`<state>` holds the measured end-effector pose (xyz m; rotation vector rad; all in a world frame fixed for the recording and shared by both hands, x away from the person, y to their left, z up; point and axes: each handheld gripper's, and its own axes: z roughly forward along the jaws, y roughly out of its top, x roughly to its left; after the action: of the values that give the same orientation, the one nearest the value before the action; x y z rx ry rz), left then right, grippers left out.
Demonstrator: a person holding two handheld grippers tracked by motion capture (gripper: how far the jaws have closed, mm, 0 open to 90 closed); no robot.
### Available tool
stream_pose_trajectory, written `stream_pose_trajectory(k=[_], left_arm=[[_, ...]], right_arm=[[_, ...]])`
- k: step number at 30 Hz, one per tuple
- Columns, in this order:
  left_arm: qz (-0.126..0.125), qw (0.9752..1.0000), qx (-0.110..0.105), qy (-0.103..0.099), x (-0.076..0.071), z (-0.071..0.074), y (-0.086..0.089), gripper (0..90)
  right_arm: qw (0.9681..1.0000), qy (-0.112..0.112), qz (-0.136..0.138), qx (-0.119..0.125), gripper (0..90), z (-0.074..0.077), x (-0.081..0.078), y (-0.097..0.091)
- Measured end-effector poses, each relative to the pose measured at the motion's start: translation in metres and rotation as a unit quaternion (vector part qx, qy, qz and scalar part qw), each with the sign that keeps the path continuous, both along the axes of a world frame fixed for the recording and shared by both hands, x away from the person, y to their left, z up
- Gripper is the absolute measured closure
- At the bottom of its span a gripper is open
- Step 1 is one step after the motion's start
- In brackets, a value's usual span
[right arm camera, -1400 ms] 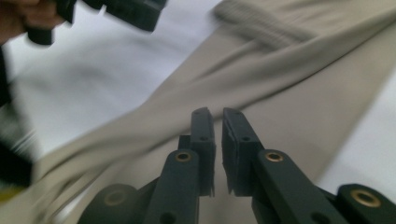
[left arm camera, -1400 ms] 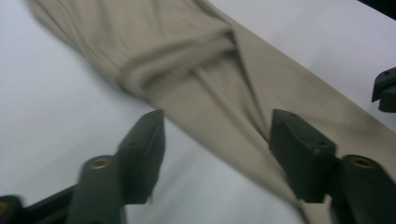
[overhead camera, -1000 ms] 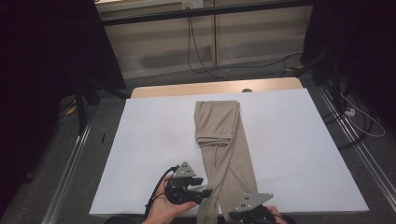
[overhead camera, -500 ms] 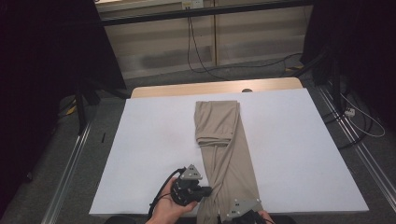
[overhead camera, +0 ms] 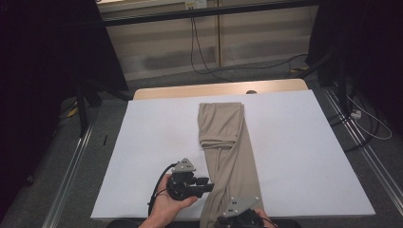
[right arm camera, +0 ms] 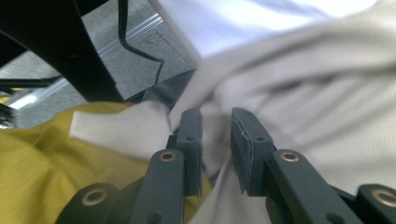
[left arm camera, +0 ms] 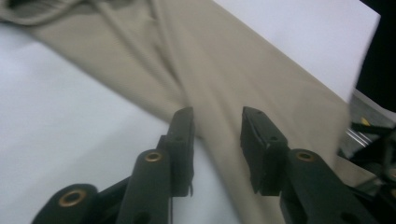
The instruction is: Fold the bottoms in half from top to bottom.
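The beige trousers point(overhead camera: 227, 156) lie lengthwise on the white table point(overhead camera: 157, 137), near end overhanging for folding. Both the left gripper point(left arm camera: 217, 126) and right gripper point(right arm camera: 215, 122) have just been opening (jaws slightly parted, cloth between them, nothing pinched).

From my remote station I see a table point(overhead camera: 142, 142) covered by a white sheet that reaches its left, right and near edges. At the far edge a narrow strip of bare light wood point(overhead camera: 166, 91) is left uncovered, with a small dark spot near its middle. A single pair of beige trousers point(overhead camera: 228, 142) lies directly on the white surface, folded lengthwise into one long band. It runs from just short of the wooden strip down to the near edge, slightly right of centre, and its lower end hangs over that edge. A shorter fold lies on top of its far half. The cloth shows soft creases along its length.
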<state>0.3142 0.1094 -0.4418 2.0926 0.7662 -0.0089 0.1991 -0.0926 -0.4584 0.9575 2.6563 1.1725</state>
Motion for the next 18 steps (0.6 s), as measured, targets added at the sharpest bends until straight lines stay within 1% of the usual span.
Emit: stream_pose_trajectory(k=[1, 2, 3, 5, 7, 8, 9, 11, 12, 13, 14, 15, 16, 17, 18], left_arm=[[0.009, 1.0, -0.003, -0.002, 0.002, 0.0, 0.002, 62.4], [0.016, 0.9998, 0.0, -0.006, 0.004, -0.001, 0.004, 59.5], [0.018, 0.9998, 0.002, -0.008, 0.006, -0.001, 0.006, 57.6], [0.026, 0.9996, 0.001, -0.01, 0.009, -0.002, 0.009, 55.9], [0.031, 0.9995, 0.002, -0.012, 0.011, -0.002, 0.012, 54.7], [0.039, 0.9991, 0.004, -0.016, 0.011, -0.003, 0.013, 54.6], [0.033, 0.9994, 0.002, -0.01, 0.012, -0.003, 0.014, 54.1], [0.035, 0.9993, 0.003, -0.013, 0.012, -0.003, 0.015, 53.1], [0.035, 0.9993, 0.003, -0.012, 0.012, -0.003, 0.015, 52.7], [0.037, 0.9992, 0.004, -0.013, 0.012, -0.003, 0.015, 52.4], [0.038, 0.9991, 0.004, -0.015, 0.012, -0.003, 0.015, 52.2], [0.039, 0.9991, 0.003, -0.015, 0.013, -0.003, 0.016, 52.0], [0.039, 0.9991, 0.007, -0.015, 0.013, -0.002, 0.016, 52.0], [0.041, 0.999, 0.005, -0.016, 0.013, -0.003, 0.017, 51.9], [0.043, 0.9989, 0.002, -0.016, 0.013, -0.003, 0.017, 51.9]], right_arm=[[0.9999, -0.011, 0.003, -0.003, 68.8, 0.002, 0.002, 0.004], [0.9997, -0.022, 0.01, -0.002, 66.6, 0.005, 0.005, 0.009], [0.9995, -0.03, 0.012, -0.002, 65.6, 0.007, 0.008, 0.014], [0.9994, -0.032, 0.015, -0.001, 63.7, 0.008, 0.015, 0.023], [0.9992, -0.038, 0.014, -0.005, 60.6, 0.006, 0.021, 0.032], [0.999, -0.042, 0.015, -0.006, 60.2, 0.005, 0.023, 0.036], [0.9987, -0.048, 0.016, -0.009, 60.2, 0.004, 0.025, 0.039], [0.9981, -0.056, 0.012, -0.022, 59.2, 0.0, 0.029, 0.044], [0.9983, -0.053, 0.007, -0.024, 61.6, -0.003, 0.031, 0.045], [0.998, -0.059, 0.0, -0.021, 70.2, -0.004, 0.032, 0.046], [0.9972, -0.069, -0.007, -0.03, 78.4, -0.004, 0.032, 0.046], [0.997, -0.071, -0.009, -0.03, 86.3, -0.004, 0.033, 0.045], [0.9976, -0.063, -0.011, -0.026, 90.0, -0.004, 0.034, 0.043], [0.9981, -0.056, -0.014, -0.021, 90.0, -0.004, 0.034, 0.041], [0.9981, -0.056, -0.015, -0.02, 90.0, -0.003, 0.034, 0.039]])
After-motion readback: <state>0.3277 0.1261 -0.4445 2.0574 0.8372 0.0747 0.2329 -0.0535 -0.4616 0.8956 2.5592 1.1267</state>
